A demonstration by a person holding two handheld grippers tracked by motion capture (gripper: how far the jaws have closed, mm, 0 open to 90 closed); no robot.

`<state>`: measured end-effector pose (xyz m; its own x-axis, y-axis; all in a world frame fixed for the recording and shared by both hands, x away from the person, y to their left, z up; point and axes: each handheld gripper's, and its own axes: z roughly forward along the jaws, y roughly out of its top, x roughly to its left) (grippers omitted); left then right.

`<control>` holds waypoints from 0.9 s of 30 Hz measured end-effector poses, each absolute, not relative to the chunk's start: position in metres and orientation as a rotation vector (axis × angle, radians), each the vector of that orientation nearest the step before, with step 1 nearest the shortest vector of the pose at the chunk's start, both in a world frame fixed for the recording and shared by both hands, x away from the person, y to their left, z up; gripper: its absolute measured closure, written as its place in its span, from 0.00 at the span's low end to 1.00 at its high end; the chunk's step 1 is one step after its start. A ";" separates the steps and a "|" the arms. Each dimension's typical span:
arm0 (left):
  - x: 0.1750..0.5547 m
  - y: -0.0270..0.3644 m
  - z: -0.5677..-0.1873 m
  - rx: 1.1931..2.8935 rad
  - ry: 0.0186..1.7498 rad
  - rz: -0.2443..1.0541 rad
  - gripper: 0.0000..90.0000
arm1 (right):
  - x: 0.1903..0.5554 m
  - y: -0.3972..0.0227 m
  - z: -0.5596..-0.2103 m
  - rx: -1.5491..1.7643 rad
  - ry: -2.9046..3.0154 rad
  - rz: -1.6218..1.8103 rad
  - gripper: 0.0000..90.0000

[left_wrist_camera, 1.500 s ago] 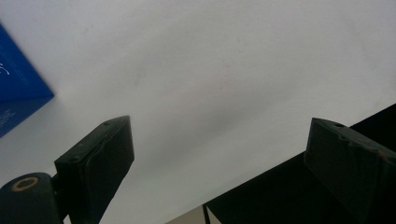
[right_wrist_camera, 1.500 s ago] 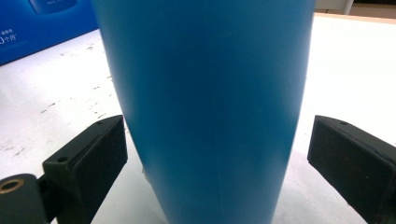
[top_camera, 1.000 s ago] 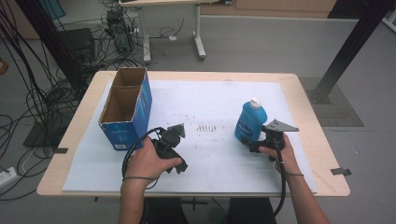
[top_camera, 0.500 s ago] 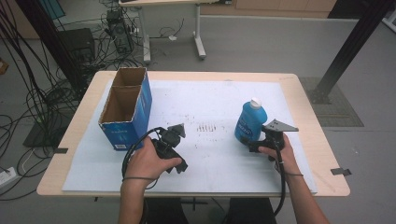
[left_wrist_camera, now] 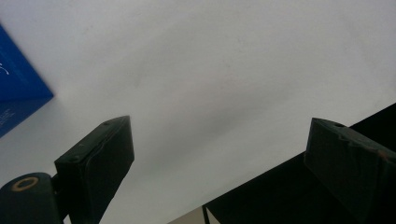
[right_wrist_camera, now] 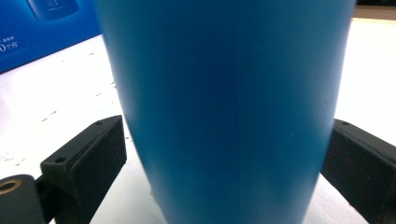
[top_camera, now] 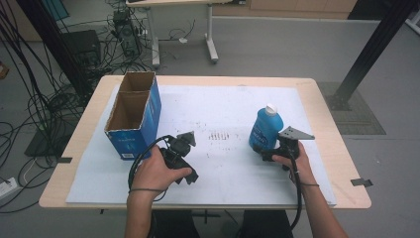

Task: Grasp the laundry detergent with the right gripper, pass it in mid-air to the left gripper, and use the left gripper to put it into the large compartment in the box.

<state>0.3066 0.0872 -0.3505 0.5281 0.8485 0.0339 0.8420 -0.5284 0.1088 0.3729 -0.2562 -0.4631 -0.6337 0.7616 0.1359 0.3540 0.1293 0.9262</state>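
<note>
A blue bottle (top_camera: 265, 130) with a white cap stands upright on the white sheet, right of centre. My right gripper (top_camera: 268, 151) is at its base, open, one jaw on each side of the bottle (right_wrist_camera: 224, 93). In the right gripper view (right_wrist_camera: 226, 154) the bottle nearly spans the gap between the jaws. My left gripper (top_camera: 188, 173) rests low over the sheet at the front left, open, with bare white sheet between its jaws (left_wrist_camera: 219, 154). An open-topped blue cardboard box (top_camera: 133, 141) stands beside it on the left; a corner of the box (left_wrist_camera: 18, 98) shows in the left gripper view.
The white sheet (top_camera: 223, 109) covers most of the wooden table (top_camera: 329, 148). Small dark marks (top_camera: 223, 136) dot its middle. The table's front edge (left_wrist_camera: 261, 186) lies close below my left gripper. Cables, a desk frame and a black post stand on the floor beyond.
</note>
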 end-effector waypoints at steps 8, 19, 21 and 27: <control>0.307 0.088 -0.350 2.676 1.487 0.128 0.10 | 0.374 -0.255 -0.464 1.076 2.029 1.537 0.14; 0.308 0.088 -0.350 2.675 1.485 0.128 0.10 | 0.375 -0.252 -0.466 1.070 2.012 1.562 0.34; 0.308 0.088 -0.350 2.674 1.486 0.130 0.10 | 0.376 -0.253 -0.466 1.073 2.003 1.560 0.38; 0.309 0.087 -0.350 2.677 1.483 0.129 0.10 | 0.376 -0.253 -0.466 1.066 1.999 1.557 0.41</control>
<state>0.3088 0.0875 -0.3502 0.5286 0.8482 0.0351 0.8416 -0.5290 0.1095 0.3765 -0.2534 -0.4664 -0.6343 0.7595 0.1441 0.3258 0.0936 0.9408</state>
